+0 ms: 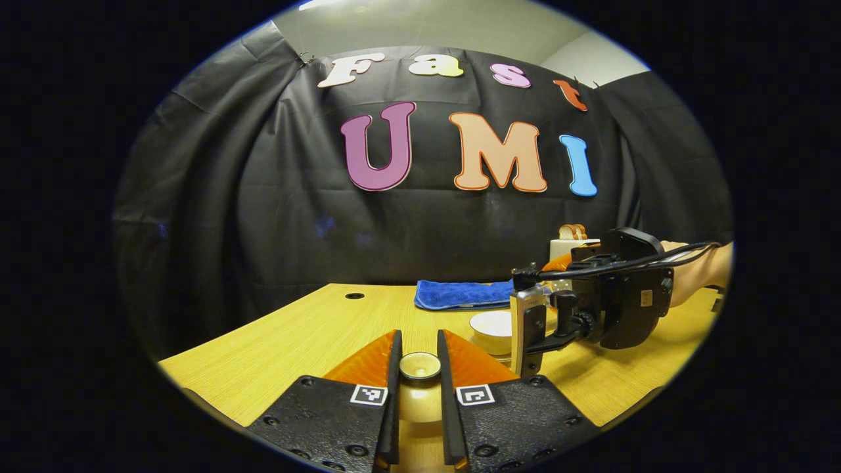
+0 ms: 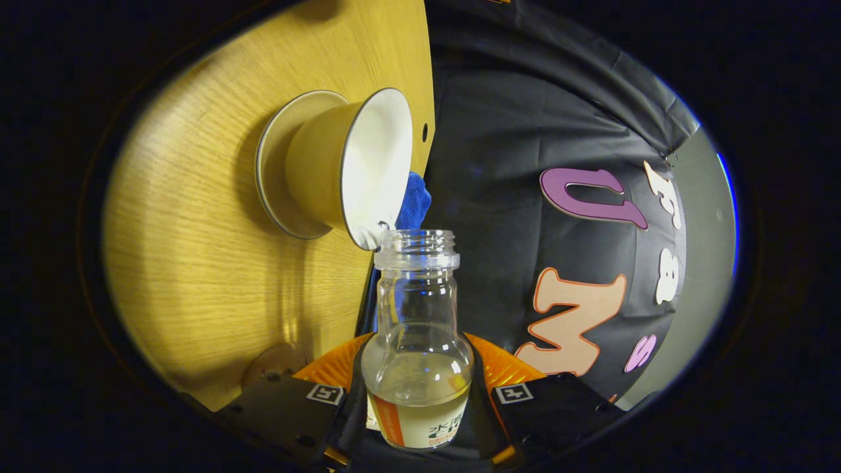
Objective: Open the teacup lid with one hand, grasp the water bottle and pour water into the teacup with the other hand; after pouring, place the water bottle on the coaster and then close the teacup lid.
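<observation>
In the left gripper view my left gripper (image 1: 418, 338) is shut on the knob of the cream teacup lid (image 1: 419, 366), held above the table. To the right, the uncovered teacup (image 1: 491, 328) stands on its saucer. My right gripper (image 1: 529, 328), held by a hand, leans in over it. In the right gripper view my right gripper (image 2: 417, 348) is shut on the clear glass water bottle (image 2: 417, 295). The bottle is tipped on its side. Its uncapped mouth is right at the rim of the teacup (image 2: 378, 164), which sits on the saucer (image 2: 272, 157). A little liquid lies near the bottle's base.
A folded blue cloth (image 1: 463, 293) lies behind the cup near the wall. A toaster with bread (image 1: 570, 242) stands at the back right. A round coaster (image 2: 272, 361) lies on the wooden table (image 1: 295, 341) close to the right gripper. A small hole (image 1: 355, 295) marks the tabletop.
</observation>
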The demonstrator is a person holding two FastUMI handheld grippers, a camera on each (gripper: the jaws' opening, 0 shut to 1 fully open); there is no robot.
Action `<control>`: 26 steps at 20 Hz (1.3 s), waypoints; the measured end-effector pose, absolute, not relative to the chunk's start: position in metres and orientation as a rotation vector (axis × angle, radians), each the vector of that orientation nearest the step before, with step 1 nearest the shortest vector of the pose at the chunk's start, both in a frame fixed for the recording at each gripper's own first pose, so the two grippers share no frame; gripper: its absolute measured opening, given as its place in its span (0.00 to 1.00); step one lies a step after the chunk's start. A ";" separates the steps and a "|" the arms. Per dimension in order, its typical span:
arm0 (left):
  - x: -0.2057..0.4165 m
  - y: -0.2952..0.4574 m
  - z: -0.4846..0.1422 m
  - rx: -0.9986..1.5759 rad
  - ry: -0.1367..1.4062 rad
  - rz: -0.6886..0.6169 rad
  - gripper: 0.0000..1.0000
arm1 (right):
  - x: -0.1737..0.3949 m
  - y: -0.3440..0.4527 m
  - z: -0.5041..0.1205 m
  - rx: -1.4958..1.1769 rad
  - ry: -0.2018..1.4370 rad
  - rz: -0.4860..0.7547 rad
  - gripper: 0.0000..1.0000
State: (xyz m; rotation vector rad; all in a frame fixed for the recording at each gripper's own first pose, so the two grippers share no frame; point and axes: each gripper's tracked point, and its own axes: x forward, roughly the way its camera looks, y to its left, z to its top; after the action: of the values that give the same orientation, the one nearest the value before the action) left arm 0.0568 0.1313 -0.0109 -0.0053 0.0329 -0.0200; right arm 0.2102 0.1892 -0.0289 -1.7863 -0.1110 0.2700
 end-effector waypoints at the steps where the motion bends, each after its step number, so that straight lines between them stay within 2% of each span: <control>1: 0.056 0.131 -0.011 -0.005 0.033 -0.020 0.24 | 0.210 0.190 -0.027 -1.802 -0.119 0.267 0.69; 26: 0.056 0.132 -0.010 -0.008 0.035 -0.024 0.24 | 0.209 0.224 0.005 -2.085 -0.301 0.266 0.67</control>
State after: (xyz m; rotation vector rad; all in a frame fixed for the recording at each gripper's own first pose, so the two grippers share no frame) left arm 0.0561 0.1318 -0.0104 -0.0081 0.0347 -0.0236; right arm 0.2090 0.2241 0.0054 -2.0845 -0.3006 0.2655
